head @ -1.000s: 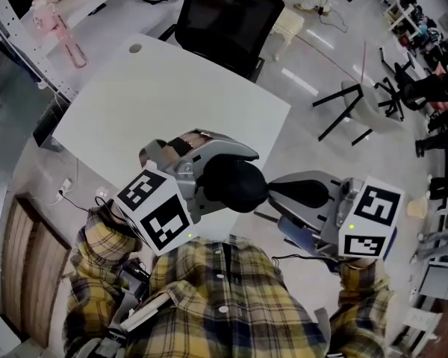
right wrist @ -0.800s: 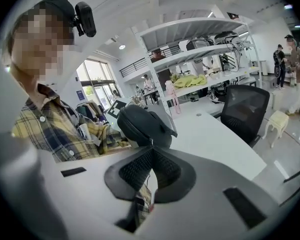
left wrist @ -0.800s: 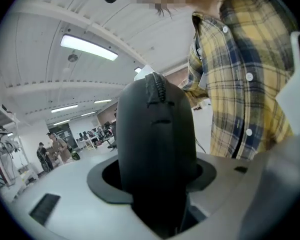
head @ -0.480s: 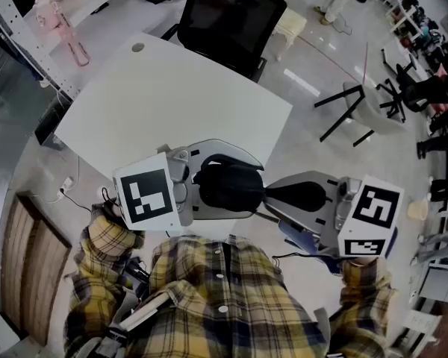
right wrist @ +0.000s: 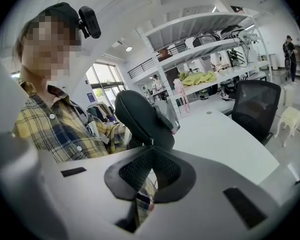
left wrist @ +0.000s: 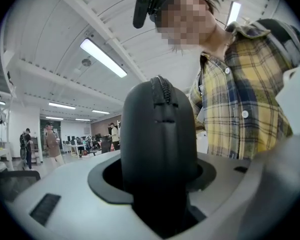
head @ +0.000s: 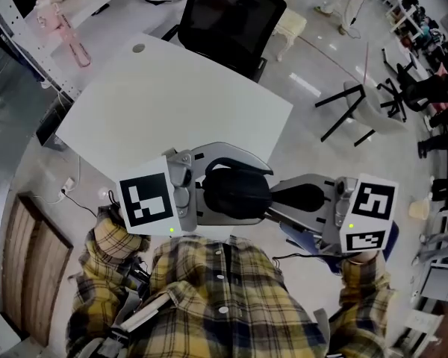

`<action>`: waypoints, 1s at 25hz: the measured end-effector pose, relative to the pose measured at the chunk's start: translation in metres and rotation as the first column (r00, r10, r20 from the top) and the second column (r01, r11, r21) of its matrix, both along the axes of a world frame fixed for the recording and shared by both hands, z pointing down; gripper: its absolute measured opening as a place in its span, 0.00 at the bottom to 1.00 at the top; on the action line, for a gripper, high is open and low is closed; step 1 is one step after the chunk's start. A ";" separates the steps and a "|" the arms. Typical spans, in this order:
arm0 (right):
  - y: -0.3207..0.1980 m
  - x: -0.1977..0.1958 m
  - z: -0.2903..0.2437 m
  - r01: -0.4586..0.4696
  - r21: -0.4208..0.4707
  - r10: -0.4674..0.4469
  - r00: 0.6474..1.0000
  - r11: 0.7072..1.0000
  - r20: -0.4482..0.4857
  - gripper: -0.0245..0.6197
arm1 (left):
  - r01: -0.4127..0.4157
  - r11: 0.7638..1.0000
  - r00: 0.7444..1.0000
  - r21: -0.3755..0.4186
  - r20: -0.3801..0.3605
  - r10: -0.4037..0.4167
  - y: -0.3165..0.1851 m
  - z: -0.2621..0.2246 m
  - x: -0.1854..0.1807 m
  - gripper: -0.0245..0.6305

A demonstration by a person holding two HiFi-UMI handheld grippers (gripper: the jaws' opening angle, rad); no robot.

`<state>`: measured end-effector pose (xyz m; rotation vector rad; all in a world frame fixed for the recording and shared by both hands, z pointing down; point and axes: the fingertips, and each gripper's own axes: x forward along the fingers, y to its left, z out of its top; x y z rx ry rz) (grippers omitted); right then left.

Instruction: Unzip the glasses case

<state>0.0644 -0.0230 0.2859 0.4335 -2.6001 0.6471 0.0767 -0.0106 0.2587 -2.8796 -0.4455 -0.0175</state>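
The black glasses case [head: 231, 192] is held in the air in front of the person's plaid shirt, below the white table. My left gripper [head: 260, 194] is shut on it, one finger on each side. In the left gripper view the case [left wrist: 160, 134] stands up between the jaws with its zipper line [left wrist: 163, 91] running over the top. My right gripper [head: 273, 198] reaches in from the right to the case's end. In the right gripper view its pads [right wrist: 165, 166] are pressed together on the small zipper pull [right wrist: 151, 142] at the edge of the case [right wrist: 137, 116].
A white table [head: 172, 103] lies beyond the grippers with a black office chair [head: 228, 21] at its far side. A pink bottle [head: 60, 32] stands on a bench at the upper left. A tipped-over chair [head: 351, 107] lies on the floor to the right.
My left gripper has rolled level with the case, its marker cube now square-on, and dropped slightly. The right gripper has stayed at the case's right end.
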 end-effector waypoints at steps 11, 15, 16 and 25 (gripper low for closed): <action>0.004 0.003 0.012 -0.007 -0.016 0.007 1.000 1.000 0.008 0.04 | 0.009 1.000 0.986 0.027 -0.167 -0.004 0.014 -0.029 -0.003 0.43; 0.003 0.000 0.014 -0.007 -0.020 0.007 1.000 1.000 0.014 0.04 | 0.014 1.000 0.971 -0.005 -0.239 -0.015 0.015 -0.041 -0.009 0.43; 0.003 0.000 0.015 -0.008 -0.021 0.008 1.000 1.000 0.016 0.04 | 0.015 1.000 0.968 -0.011 -0.252 -0.017 0.015 -0.042 -0.011 0.43; 0.005 -0.001 0.011 -0.013 -0.030 0.015 0.997 0.999 0.073 0.04 | -0.007 0.995 0.927 -0.096 -0.374 -0.029 0.013 -0.061 -0.020 0.43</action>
